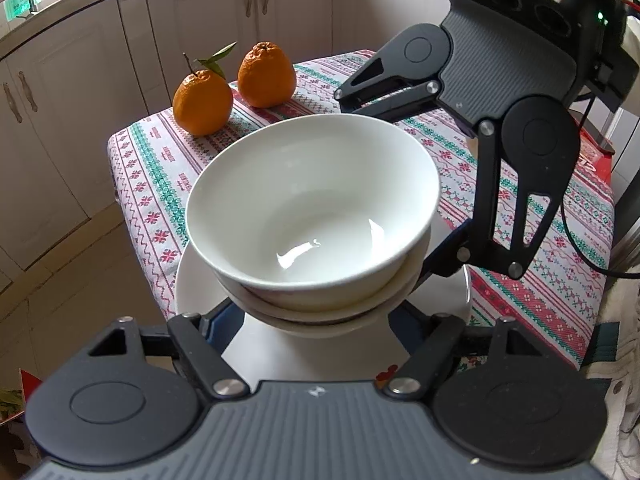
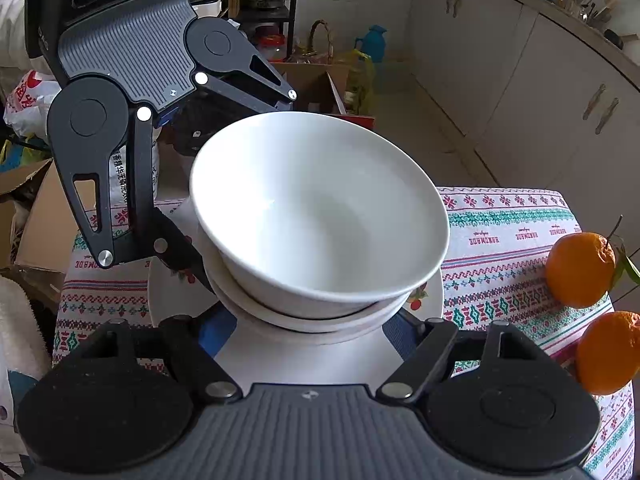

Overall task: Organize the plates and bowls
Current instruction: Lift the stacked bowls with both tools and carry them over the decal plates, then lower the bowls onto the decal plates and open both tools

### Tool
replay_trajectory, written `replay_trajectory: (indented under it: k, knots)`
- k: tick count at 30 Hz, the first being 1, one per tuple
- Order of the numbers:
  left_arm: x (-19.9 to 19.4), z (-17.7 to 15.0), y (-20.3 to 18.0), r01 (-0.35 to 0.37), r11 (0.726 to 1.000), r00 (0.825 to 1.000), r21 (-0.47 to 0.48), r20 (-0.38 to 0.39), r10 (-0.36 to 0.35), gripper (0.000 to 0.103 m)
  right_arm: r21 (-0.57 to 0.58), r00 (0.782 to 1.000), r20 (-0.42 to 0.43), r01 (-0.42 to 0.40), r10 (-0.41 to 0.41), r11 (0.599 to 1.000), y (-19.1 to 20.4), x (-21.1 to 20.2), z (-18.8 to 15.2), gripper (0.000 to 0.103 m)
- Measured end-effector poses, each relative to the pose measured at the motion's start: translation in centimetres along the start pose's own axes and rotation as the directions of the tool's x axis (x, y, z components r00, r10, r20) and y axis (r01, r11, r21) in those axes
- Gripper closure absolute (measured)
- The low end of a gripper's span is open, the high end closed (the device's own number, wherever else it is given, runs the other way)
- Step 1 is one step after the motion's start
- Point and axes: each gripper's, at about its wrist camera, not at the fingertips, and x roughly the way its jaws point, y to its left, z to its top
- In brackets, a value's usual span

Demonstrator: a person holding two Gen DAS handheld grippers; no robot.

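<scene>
A stack of white bowls (image 1: 312, 204) stands over a white plate (image 1: 192, 292) on the patterned tablecloth (image 1: 152, 184). In the left wrist view my left gripper (image 1: 312, 312) reaches in from the near side. Its blue-padded fingers (image 1: 214, 318) lie against the lowest bowl on both sides, and the tips are hidden under the stack. In the right wrist view my right gripper (image 2: 308, 320) clasps the same bowl stack (image 2: 320, 216) from the opposite side, above the plate (image 2: 176, 304). Each gripper also shows across the stack in the other's view. The top bowl is empty and leans slightly.
Two oranges (image 1: 203, 102) (image 1: 266, 76) lie at the table's far corner, at the right edge in the right wrist view (image 2: 580, 270). White cabinets (image 1: 60, 120) run along the wall. Cardboard boxes (image 2: 40, 216), a basket (image 2: 320, 40) and a blue jug (image 2: 374, 44) crowd the floor.
</scene>
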Motion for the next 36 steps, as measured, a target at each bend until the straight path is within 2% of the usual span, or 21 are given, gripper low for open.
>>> replay_trajectory:
  k: [3,5,10,14,16,18,19,24,27,28,29,31,32,34,36]
  knots:
    - [-0.1,-0.2,-0.4,-0.034,0.999,0.999,0.009,0.006,0.034,0.016,0.009,1.000,0.009,0.009,-0.009,1.000,0.2,-0.2,-0.2,0.017]
    - [-0.3,-0.4,-0.6,-0.060,0.998,0.998,-0.002,0.009,0.060,0.015,0.017,1.000,0.012,0.021,-0.021,1.000,0.4,-0.5,-0.3,0.008]
    - [-2.3,-1.3,-1.8,-0.123,0.992,0.992,-0.041,0.035,0.124,0.009,0.052,0.995,0.023,0.096,-0.097,0.994,1.7,-2.5,-1.4,0.005]
    - [-4.9,-2.1,-4.1,-0.168,0.983,0.980,-0.067,0.092,0.174,0.008,0.098,0.959,0.011,0.281,-0.283,0.955,3.6,-4.9,-2.5,0.002]
    - [-6.2,-2.5,-5.5,-0.184,0.979,0.972,-0.091,0.134,0.195,0.003,0.170,0.934,0.004,0.352,-0.358,0.920,4.4,-6.3,-2.9,0.000]
    - [-7.3,-3.1,-7.1,-0.208,0.970,0.954,-0.125,0.192,0.230,0.001,0.271,0.907,-0.011,0.408,-0.421,0.872,5.1,-7.7,-3.3,0.000]
    - [-7.8,-3.3,-8.0,-0.230,0.962,0.940,-0.150,0.223,0.259,0.001,0.318,0.899,-0.012,0.419,-0.438,0.850,5.4,-8.4,-3.6,0.000]
    - [-9.2,-4.2,-12.3,-0.361,0.893,0.848,-0.269,0.303,0.434,0.001,0.495,0.858,-0.034,0.460,-0.513,0.737,8.5,-10.6,-5.5,0.000]
    - [-9.8,-4.4,-14.1,-0.389,0.842,0.817,-0.373,0.282,0.502,0.001,0.593,0.832,-0.078,0.482,-0.549,0.645,10.1,-10.9,-6.8,0.000]
    - [-10.0,-4.5,-14.6,-0.398,0.814,0.805,-0.423,0.265,0.532,0.001,0.622,0.819,-0.097,0.494,-0.566,0.608,10.7,-11.1,-7.2,0.000]
    - [-10.2,-4.5,-14.9,-0.406,0.791,0.796,-0.458,0.249,0.552,0.001,0.648,0.800,-0.120,0.512,-0.588,0.564,11.4,-11.3,-7.7,0.000]
    - [-10.7,-4.6,-15.5,-0.421,0.733,0.784,-0.534,0.193,0.590,0.001,0.677,0.778,-0.135,0.525,-0.614,0.516,12.6,-11.6,-8.5,0.000]
    - [-11.0,-4.6,-15.8,-0.427,0.714,0.780,-0.556,0.173,0.601,0.001,0.691,0.765,-0.138,0.529,-0.629,0.492,13.4,-12.0,-8.8,0.000]
    - [-11.3,-4.3,-16.5,-0.448,0.693,0.774,-0.565,0.143,0.617,0.001,0.712,0.753,-0.131,0.524,-0.645,0.467,14.7,-12.7,-9.1,0.000]
    - [-11.6,-4.1,-17.2,-0.469,0.690,0.767,-0.551,0.133,0.628,0.001,0.730,0.738,-0.118,0.518,-0.665,0.446,15.9,-13.7,-9.1,0.000]
